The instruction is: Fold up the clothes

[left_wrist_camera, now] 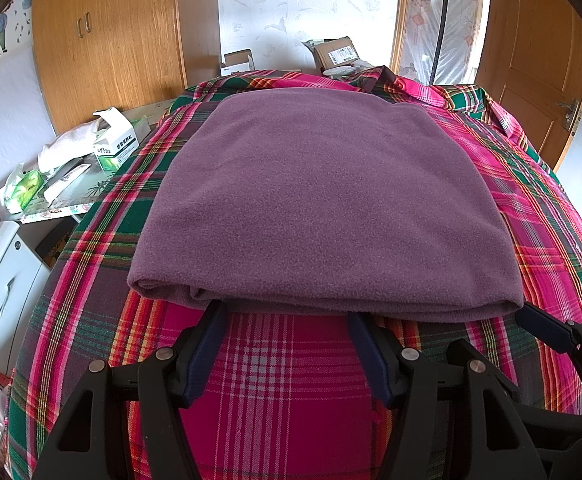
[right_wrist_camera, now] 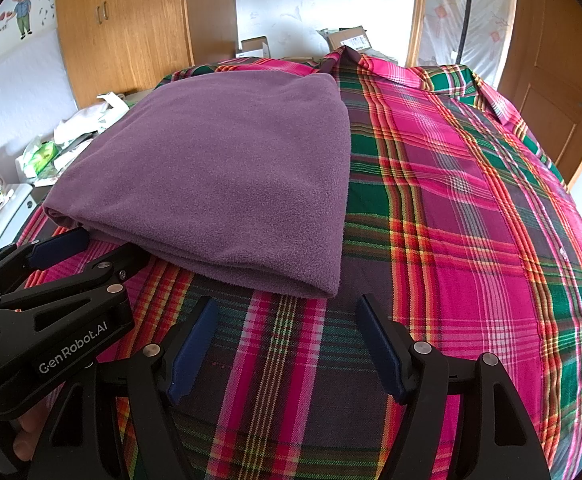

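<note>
Tongs first: the left gripper (left_wrist_camera: pixel 287 312) is spread wide, its fingertips tucked just under the near folded edge of the purple fleece (left_wrist_camera: pixel 323 200). The right gripper (right_wrist_camera: pixel 287 312) also gapes, empty, just short of the fleece's near right corner. Both sit low over the plaid bedspread (right_wrist_camera: pixel 471 200), where the fleece lies folded.

Black left claw (right_wrist_camera: pixel 91 248) marked "GenRobot.AI", black right claw (right_wrist_camera: pixel 287 344), navy pads (right_wrist_camera: pixel 193 350), silver screws
</note>
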The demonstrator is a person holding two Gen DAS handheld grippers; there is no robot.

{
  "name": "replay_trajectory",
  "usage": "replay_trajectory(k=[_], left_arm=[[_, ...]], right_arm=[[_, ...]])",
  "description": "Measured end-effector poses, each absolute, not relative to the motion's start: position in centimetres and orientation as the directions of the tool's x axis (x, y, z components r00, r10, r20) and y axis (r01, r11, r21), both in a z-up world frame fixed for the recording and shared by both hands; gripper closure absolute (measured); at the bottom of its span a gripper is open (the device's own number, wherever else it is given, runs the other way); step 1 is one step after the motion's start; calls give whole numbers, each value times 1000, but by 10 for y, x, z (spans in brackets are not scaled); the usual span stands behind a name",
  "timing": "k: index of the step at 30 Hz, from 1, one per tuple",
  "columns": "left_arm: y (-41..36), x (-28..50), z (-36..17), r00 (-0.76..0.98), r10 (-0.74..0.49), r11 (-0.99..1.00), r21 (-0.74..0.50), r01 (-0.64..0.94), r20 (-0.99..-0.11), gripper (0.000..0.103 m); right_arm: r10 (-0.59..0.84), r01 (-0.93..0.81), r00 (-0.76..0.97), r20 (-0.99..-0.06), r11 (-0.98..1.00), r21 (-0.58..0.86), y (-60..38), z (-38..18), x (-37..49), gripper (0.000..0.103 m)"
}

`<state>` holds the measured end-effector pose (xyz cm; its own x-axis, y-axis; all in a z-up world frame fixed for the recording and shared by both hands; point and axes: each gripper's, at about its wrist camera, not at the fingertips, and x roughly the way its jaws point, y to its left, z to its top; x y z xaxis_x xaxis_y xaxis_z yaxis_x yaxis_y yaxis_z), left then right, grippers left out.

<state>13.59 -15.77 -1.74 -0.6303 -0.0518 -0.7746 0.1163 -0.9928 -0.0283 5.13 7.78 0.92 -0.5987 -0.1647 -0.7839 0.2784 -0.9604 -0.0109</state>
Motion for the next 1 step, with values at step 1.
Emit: replay_trajectory(k=[1], left_arm=[[-158,136,-17,-630,-52,-993,-28,116,-775,40]], right_arm=[[-165,278,-599,-784,-960,-11,78,9,51,30]])
